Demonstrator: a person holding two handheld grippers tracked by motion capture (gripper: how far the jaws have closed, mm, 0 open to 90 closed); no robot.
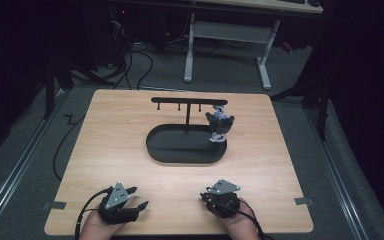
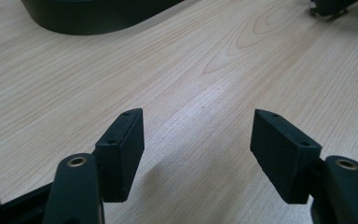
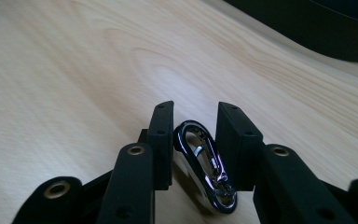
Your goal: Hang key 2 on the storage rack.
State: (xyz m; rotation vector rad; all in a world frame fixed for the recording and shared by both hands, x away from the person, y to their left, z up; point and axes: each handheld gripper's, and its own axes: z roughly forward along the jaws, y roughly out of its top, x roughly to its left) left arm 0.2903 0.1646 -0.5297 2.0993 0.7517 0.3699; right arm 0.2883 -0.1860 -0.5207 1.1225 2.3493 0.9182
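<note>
Left gripper point(image 1: 136, 198) low at near worktop edge, jaws wide apart, nothing between. Right gripper point(image 1: 207, 196) low, jaws narrow, flanking carabiner point(image 3: 204, 164); contact unclear.

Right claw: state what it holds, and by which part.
A metal carabiner clip lies between the right claw's jaws on the table; whether the pads grip its sides cannot be told.

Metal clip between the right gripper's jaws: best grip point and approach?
Grip the carabiner clip across its two long sides, mid-length, away from the small ring end. It lies flat on the table, lengthwise between the right gripper pads, so come down over it and close.
</note>
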